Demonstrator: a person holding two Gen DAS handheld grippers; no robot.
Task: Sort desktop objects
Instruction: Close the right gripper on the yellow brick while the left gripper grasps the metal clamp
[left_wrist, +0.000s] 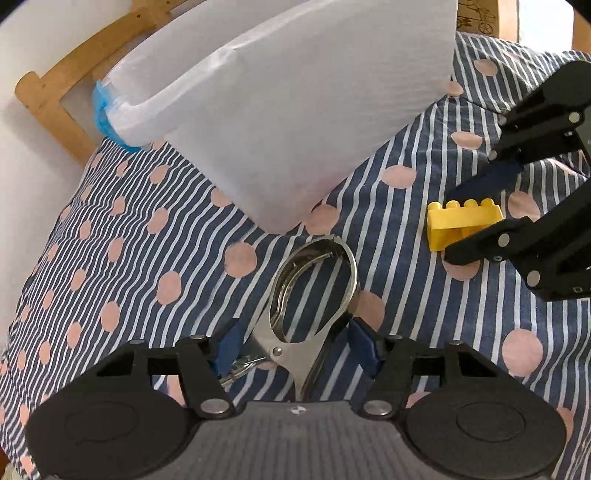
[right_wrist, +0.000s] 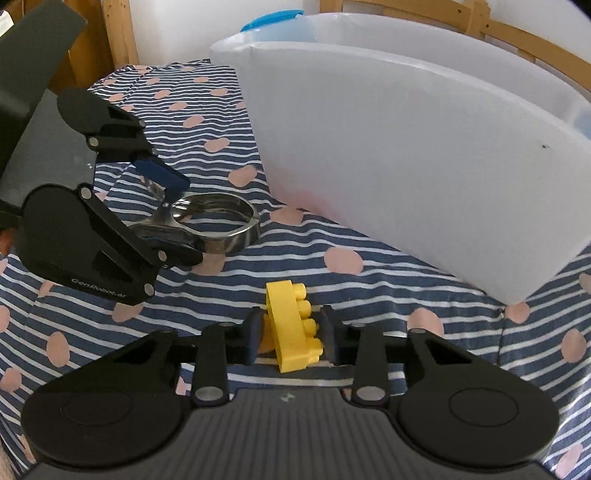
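From the left wrist view, the left gripper (left_wrist: 295, 345) is straddling a shiny steel ring-shaped tool with a riveted scissor-like handle (left_wrist: 314, 291). Its blue pads are sitting on either side of the narrow neck just behind the ring, seemingly not yet pressing, so the jaws are open around it. The ring is lying on the striped, pink-dotted cloth covering the desk (left_wrist: 129, 258), straight ahead of the gripper. Beyond the ring, a translucent white plastic bin (left_wrist: 295, 110) is standing. Ahead and to the right, the right gripper (left_wrist: 476, 218) is flanking a small yellow plastic building brick (left_wrist: 463, 221).

From the right wrist view, the right gripper (right_wrist: 291, 334) is bracketing the yellow brick (right_wrist: 293, 328), which is lying on its side on the cloth (right_wrist: 369, 280) with its studs facing the right pad. The studs look very near that pad; a gap is showing at the left pad, so the jaws are still open. Ahead and to the left, the left gripper (right_wrist: 177, 218) is at the steel tool (right_wrist: 218, 221). The bin (right_wrist: 424, 166) is ahead and to the right.

The brick is likely light and stiff; squeezing studs against base should hold, though smooth plastic could twist. The steel tool is probably heavier and slippery, so gripping at the flat neck near the rivet seems safer than on the curved ring.
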